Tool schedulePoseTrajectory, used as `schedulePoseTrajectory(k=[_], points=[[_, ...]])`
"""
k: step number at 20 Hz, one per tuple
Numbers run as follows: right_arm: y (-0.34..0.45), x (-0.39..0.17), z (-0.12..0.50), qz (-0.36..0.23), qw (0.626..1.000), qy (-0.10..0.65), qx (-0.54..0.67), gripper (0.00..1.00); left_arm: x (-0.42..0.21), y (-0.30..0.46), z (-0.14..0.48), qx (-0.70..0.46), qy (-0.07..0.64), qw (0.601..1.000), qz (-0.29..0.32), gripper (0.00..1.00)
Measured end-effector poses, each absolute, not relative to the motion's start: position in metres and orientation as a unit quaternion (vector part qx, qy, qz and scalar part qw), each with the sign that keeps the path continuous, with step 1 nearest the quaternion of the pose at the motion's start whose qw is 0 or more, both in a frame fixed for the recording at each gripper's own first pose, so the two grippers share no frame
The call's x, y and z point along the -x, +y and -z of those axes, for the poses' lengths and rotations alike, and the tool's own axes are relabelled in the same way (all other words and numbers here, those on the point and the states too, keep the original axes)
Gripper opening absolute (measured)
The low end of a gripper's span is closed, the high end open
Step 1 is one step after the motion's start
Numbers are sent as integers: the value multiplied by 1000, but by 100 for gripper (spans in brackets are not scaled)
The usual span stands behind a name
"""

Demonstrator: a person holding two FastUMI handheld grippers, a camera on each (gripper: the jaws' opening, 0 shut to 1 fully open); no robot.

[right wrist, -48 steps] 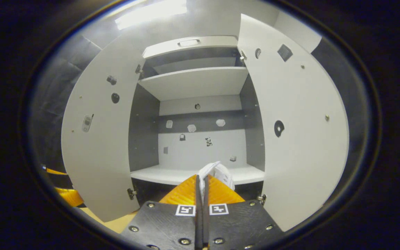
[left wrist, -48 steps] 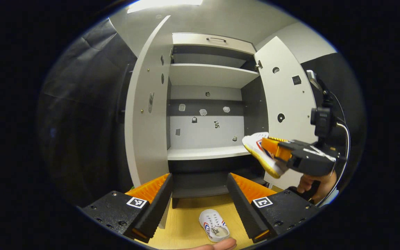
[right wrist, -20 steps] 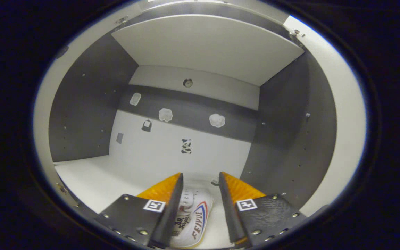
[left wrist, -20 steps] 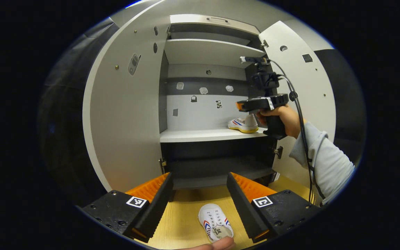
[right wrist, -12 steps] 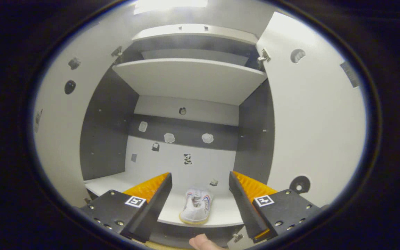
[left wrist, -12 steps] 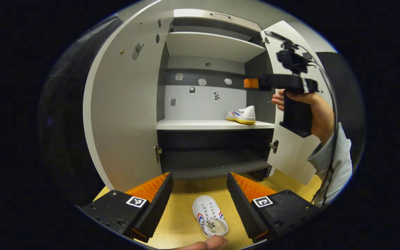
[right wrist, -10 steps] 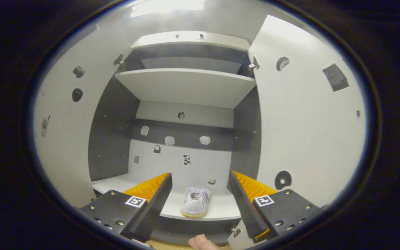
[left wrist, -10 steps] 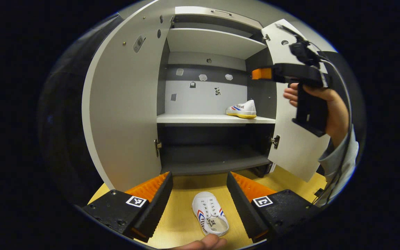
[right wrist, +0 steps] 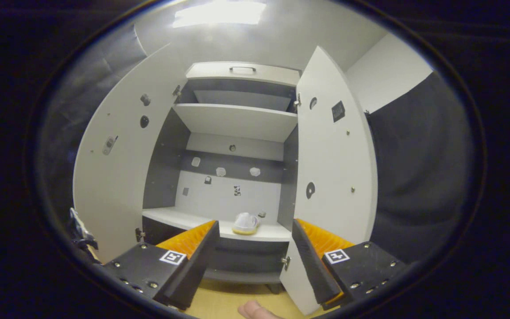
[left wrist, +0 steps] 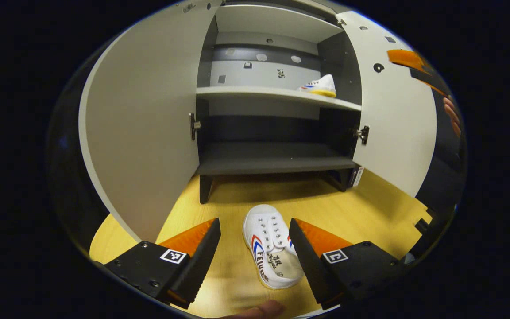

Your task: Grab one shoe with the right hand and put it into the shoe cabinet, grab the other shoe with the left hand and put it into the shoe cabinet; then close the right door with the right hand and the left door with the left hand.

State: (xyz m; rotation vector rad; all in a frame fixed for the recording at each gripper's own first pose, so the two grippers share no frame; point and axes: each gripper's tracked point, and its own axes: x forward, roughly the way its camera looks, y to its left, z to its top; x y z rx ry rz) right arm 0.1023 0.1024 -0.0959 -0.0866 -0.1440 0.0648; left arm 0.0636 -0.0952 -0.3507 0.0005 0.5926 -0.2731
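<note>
I am looking at the white shoe cabinet [left wrist: 277, 153], both doors standing open. One white shoe [left wrist: 320, 85] with red-blue stripes is sitting far right on its shelf; the other shoe [left wrist: 271, 246] is lying on the wooden floor [left wrist: 361, 212] between my wide-open, empty left gripper [left wrist: 255, 252]. My right gripper [right wrist: 255, 254] is gaping empty too.

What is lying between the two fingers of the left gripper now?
In the left gripper view, the second shoe lies on the wooden floor between the open left gripper fingers, not yet gripped.

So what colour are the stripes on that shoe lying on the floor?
The shoe is white with red and blue side stripes, clearest in the left gripper view.
</note>
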Motion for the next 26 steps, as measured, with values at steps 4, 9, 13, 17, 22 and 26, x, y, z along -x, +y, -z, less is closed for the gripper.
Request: schedulePoseTrajectory(k=[4, 9, 13, 17, 22, 26], points=[[96, -61, 132, -40, 997, -58, 44, 98, -68, -92, 392, 2, 333, 934, 125, 96], [91, -46, 158, -53, 998, -29, 7, 98, -65, -105, 434, 5, 398, 906, 148, 95], [74, -41, 154, -34, 999, -29, 7, 98, -69, -99, 455, -8, 423, 896, 135, 94], [71, -36, 148, -38, 998, -38, -14, 98, -72, -109, 462, -7, 423, 891, 164, 80], [68, -32, 159, -32, 999, -28, -22, 98, -69, -111, 458, -4, 410, 895, 177, 24], [62, -30, 169, -28, 999, -15, -19, 98, -60, -111, 447, 12, 411, 895, 175, 3]])
